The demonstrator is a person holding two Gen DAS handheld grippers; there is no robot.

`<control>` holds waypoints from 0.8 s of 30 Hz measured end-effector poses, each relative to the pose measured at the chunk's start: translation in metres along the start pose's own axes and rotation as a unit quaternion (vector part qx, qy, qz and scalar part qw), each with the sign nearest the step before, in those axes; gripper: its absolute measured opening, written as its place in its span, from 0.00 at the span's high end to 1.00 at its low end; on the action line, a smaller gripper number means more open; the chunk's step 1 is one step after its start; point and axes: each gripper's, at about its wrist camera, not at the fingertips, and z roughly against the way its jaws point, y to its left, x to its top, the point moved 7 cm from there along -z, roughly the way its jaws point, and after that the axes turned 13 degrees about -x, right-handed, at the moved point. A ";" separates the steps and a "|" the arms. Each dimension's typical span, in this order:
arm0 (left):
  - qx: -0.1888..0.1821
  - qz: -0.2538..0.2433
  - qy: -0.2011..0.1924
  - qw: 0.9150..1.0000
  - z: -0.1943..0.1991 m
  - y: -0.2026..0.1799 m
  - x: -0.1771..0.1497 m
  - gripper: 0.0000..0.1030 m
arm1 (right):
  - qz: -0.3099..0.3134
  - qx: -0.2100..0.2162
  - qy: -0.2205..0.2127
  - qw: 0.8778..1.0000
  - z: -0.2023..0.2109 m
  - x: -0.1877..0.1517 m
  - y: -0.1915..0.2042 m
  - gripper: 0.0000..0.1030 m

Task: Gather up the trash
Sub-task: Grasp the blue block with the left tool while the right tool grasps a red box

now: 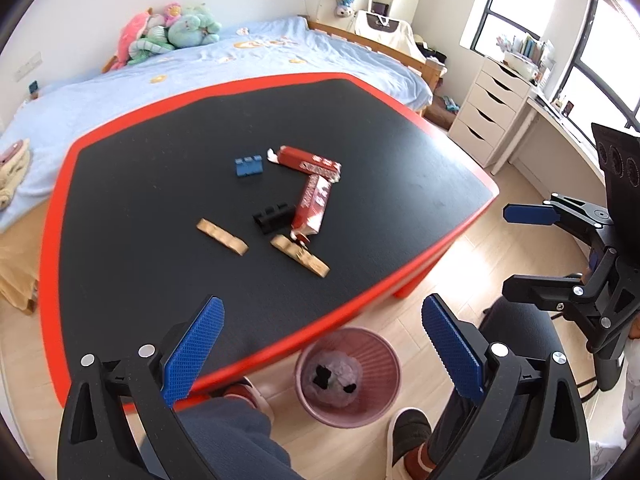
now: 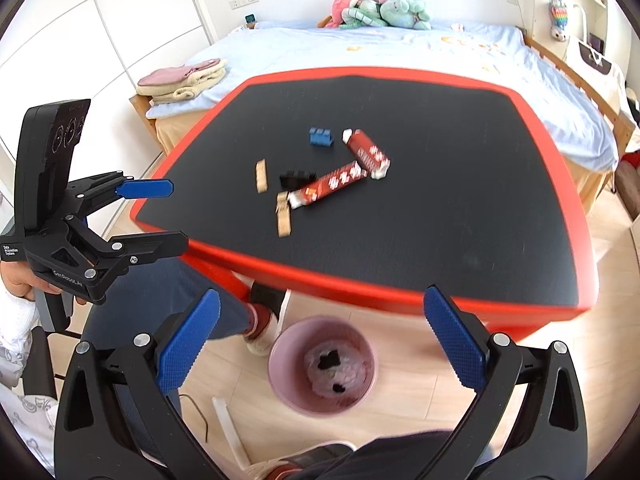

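Note:
On the black table with a red rim (image 1: 60, 216) (image 2: 440, 296) lie two red wrappers (image 1: 310, 162) (image 1: 313, 204) (image 2: 368, 152) (image 2: 334, 185), two tan biscuit pieces (image 1: 222, 236) (image 1: 300, 256) (image 2: 261, 176) (image 2: 283, 216), a blue block (image 1: 248, 166) (image 2: 321, 137) and a black block (image 1: 273, 218) (image 2: 296, 178). A pink bin (image 1: 348, 376) (image 2: 323, 366) stands on the floor below the table's near edge, with dark bits inside. My left gripper (image 1: 324, 352) (image 2: 168, 212) is open and empty above the bin. My right gripper (image 2: 322, 344) (image 1: 520, 248) is open and empty above it too.
A bed with a blue sheet (image 1: 240, 60) and plush toys (image 1: 168, 30) stands behind the table. White drawers (image 1: 488, 108) and a desk stand at the right. The person's legs and feet (image 1: 408, 432) (image 2: 264, 320) are beside the bin on the wooden floor.

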 end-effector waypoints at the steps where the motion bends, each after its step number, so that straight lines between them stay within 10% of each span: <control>1: 0.002 0.000 -0.001 1.000 0.000 0.003 0.003 0.07 | 0.003 -0.001 -0.002 1.000 -0.002 0.006 -0.001 0.03; 24: 0.059 0.081 0.000 0.995 -0.071 0.091 0.095 0.07 | 0.056 -0.006 0.027 0.998 -0.127 0.111 -0.018 0.03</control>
